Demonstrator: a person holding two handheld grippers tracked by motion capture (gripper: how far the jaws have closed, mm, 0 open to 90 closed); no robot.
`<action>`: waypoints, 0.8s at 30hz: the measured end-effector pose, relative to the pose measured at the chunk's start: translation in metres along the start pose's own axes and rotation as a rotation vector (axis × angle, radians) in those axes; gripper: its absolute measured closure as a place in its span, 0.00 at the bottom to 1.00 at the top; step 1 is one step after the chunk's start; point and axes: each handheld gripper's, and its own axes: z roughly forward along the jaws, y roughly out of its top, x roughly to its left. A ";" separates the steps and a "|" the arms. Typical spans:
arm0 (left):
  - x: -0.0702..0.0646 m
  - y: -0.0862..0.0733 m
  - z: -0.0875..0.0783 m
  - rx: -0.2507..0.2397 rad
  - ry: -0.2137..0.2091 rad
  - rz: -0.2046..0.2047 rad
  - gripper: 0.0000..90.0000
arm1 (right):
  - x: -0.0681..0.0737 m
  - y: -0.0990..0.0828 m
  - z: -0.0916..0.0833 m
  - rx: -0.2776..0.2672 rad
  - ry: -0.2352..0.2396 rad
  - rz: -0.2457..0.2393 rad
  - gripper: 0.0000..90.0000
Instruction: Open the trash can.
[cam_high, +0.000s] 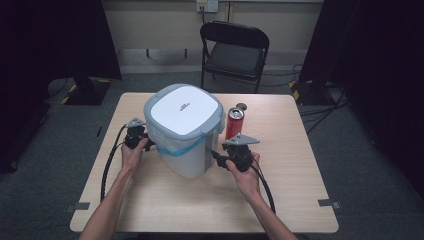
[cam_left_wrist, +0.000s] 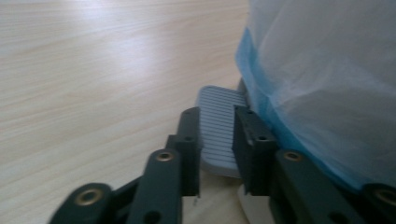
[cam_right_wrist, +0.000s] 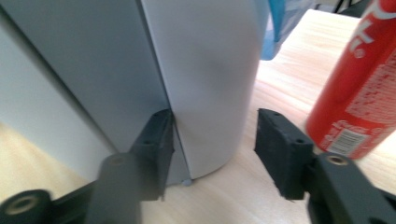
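Observation:
A white and grey pedal bin (cam_high: 185, 130) with its lid down and a blue-edged liner bag (cam_left_wrist: 322, 79) stands mid-table. My left gripper (cam_high: 146, 145) is at the bin's lower left. In the left gripper view it (cam_left_wrist: 215, 113) is open by a narrow gap just over the ribbed grey pedal (cam_left_wrist: 215, 95), with nothing between the jaws. My right gripper (cam_high: 216, 156) is at the bin's lower right. Seen in its own view, this gripper (cam_right_wrist: 215, 116) is open wide around the bin's (cam_right_wrist: 205, 70) rounded corner, one jaw against the wall.
A red drink can (cam_high: 235, 122) stands upright just right of the bin, close to my right gripper, and looms large in the right gripper view (cam_right_wrist: 359, 88). A small dark object (cam_high: 242, 106) lies behind it. A black folding chair (cam_high: 235, 50) stands beyond the wooden table (cam_high: 290, 165).

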 end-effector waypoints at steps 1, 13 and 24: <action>0.000 0.000 -0.001 0.004 -0.008 0.003 0.82 | -0.001 0.000 0.000 0.000 0.014 0.001 0.54; -0.022 -0.035 -0.042 0.038 -0.064 0.018 0.76 | 0.000 0.000 0.002 -0.010 0.048 -0.022 0.62; -0.044 -0.054 -0.073 0.070 -0.053 0.064 0.65 | 0.009 -0.002 -0.007 -0.024 0.016 -0.038 0.46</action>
